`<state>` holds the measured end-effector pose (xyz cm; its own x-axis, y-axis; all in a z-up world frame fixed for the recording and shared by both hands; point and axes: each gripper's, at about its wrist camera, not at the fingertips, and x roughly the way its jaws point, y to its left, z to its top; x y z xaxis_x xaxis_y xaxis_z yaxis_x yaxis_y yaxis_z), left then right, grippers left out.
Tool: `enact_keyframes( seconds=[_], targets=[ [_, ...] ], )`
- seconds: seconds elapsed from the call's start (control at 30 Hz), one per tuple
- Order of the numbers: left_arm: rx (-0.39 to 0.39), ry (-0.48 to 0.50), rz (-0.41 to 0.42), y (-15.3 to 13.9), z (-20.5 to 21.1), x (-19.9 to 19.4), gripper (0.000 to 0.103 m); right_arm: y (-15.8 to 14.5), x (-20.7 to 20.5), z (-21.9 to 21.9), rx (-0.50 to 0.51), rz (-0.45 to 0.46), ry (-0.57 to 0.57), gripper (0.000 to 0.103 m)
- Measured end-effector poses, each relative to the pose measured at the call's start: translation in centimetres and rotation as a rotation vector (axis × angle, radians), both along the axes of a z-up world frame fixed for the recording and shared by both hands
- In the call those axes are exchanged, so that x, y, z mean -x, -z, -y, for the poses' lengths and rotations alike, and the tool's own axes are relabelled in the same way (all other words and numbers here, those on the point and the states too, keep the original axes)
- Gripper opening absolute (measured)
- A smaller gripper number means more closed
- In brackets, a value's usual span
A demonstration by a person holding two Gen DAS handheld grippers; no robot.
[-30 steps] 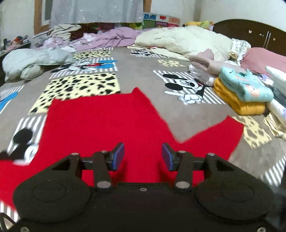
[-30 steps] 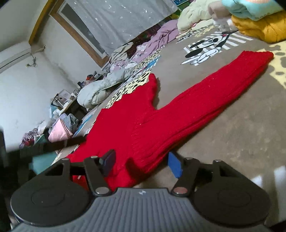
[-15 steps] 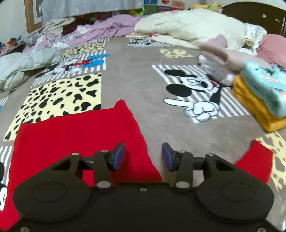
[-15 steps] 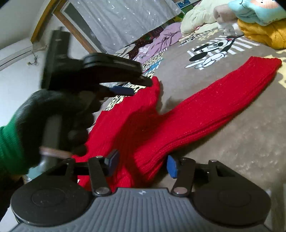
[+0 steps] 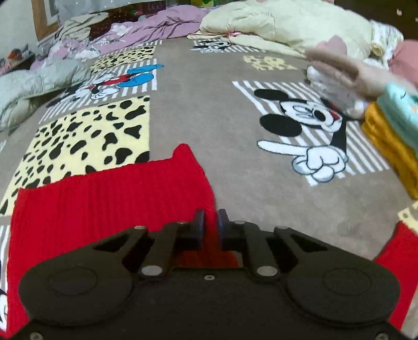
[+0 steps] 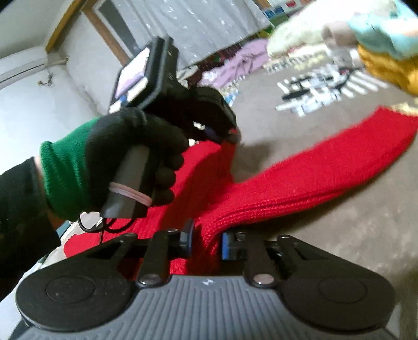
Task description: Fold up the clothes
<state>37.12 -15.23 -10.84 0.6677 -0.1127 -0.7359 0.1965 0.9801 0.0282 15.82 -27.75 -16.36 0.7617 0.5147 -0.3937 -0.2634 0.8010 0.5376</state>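
Observation:
A red knitted sweater lies spread on the cartoon-print blanket, with one sleeve stretched toward the right. My left gripper is shut on the sweater's body edge near the armpit. The right wrist view shows that same left gripper, held by a black-and-green gloved hand, pinching the cloth and lifting it slightly. My right gripper is closing, and a thick fold of red knit fills the gap between its blue pads.
A folded stack with a yellow garment under a teal one sits at the right. A cream duvet, purple bedding and a grey jacket lie along the far and left sides.
The left gripper moved right and forward to the sweater's edge and shut on it. The right gripper's jaws narrowed onto the red fold. The gloved hand came into the right view.

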Motion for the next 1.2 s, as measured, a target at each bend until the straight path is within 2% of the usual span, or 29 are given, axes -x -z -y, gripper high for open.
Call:
enact_keyframes(
  seconds=[0.3, 0.5, 0.7, 0.9, 0.97, 1.0, 1.07, 1.2],
  targets=[
    [0.215, -0.073, 0.049, -1.8, -6.0, 1.1, 0.007, -2.5, 2.5, -4.6, 0.258, 0.252, -0.113, 0.016],
    [0.23, -0.109, 0.055, -1.2, -9.0, 1.4, 0.007, -3.1, 3.1, -7.2, 0.353, 0.321, -0.207, 0.015],
    [0.22, -0.137, 0.052, 0.5, -10.5, 1.8, 0.007, -2.8, 3.0, -9.7, 0.434, 0.303, -0.298, 0.015],
    [0.189, -0.126, 0.054, 1.7, -10.7, 1.8, 0.007, -1.9, 2.5, -10.5, 0.453, 0.233, -0.362, 0.015],
    [0.179, -0.124, 0.039, 1.1, -10.9, 1.7, 0.009, -1.8, 2.6, -10.9, 0.469, 0.238, -0.372, 0.015],
    [0.174, -0.122, 0.035, 0.8, -11.0, 1.6, 0.014, -1.7, 2.6, -10.8, 0.469, 0.238, -0.373, 0.015],
    [0.156, -0.098, 0.099, -0.4, -10.8, 2.2, 0.015, -1.6, 2.7, -10.7, 0.471, 0.239, -0.375, 0.016],
    [0.137, -0.03, 0.114, -0.3, -9.7, 2.2, 0.015, -1.5, 2.8, -10.7, 0.48, 0.249, -0.377, 0.018]
  ],
)
